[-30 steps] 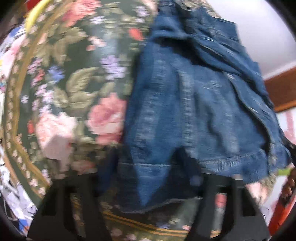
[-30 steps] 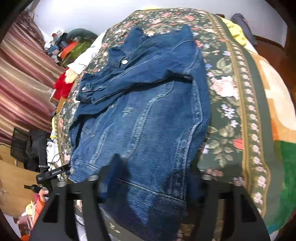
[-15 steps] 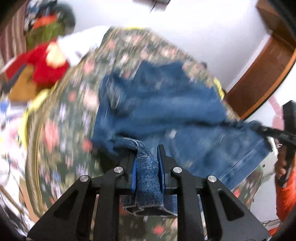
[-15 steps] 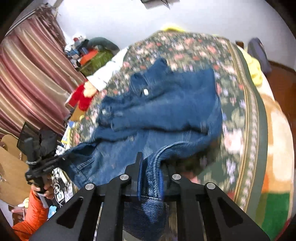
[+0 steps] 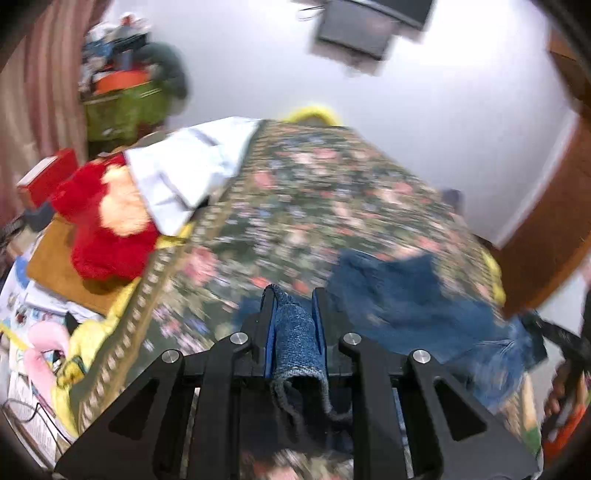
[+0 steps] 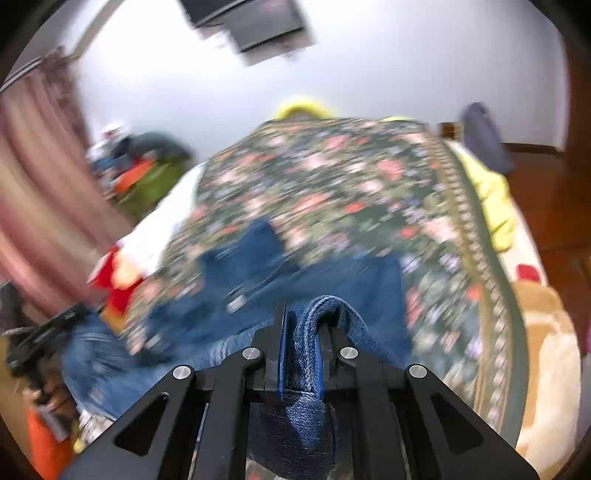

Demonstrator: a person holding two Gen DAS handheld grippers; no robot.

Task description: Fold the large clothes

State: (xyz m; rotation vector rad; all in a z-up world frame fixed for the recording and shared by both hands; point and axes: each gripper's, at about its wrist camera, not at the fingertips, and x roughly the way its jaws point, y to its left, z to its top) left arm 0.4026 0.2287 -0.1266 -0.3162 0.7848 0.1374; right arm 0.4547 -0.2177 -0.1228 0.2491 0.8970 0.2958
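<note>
A blue denim jacket (image 5: 413,310) lies on a floral bedspread (image 5: 314,199), its near hem lifted off the bed. My left gripper (image 5: 293,299) is shut on a fold of that hem, which bulges out between and behind the jaws. In the right wrist view the jacket (image 6: 258,280) stretches away blurred, and my right gripper (image 6: 304,317) is shut on another fold of its hem. The other gripper, held by a hand, shows at the edge of each view, at the jacket's far corner (image 5: 532,332).
A red plush toy (image 5: 103,221) and a white cloth (image 5: 192,173) lie at the bed's left edge. Boxes and clutter (image 5: 122,96) stand by the striped curtain. A yellow blanket (image 6: 491,199) borders the right side. A dark screen (image 5: 362,26) hangs on the white wall.
Both grippers went from open over the jacket's hem to shut on it. Both have lifted and tilted upward, dragging the hem up and toward the bed's far end.
</note>
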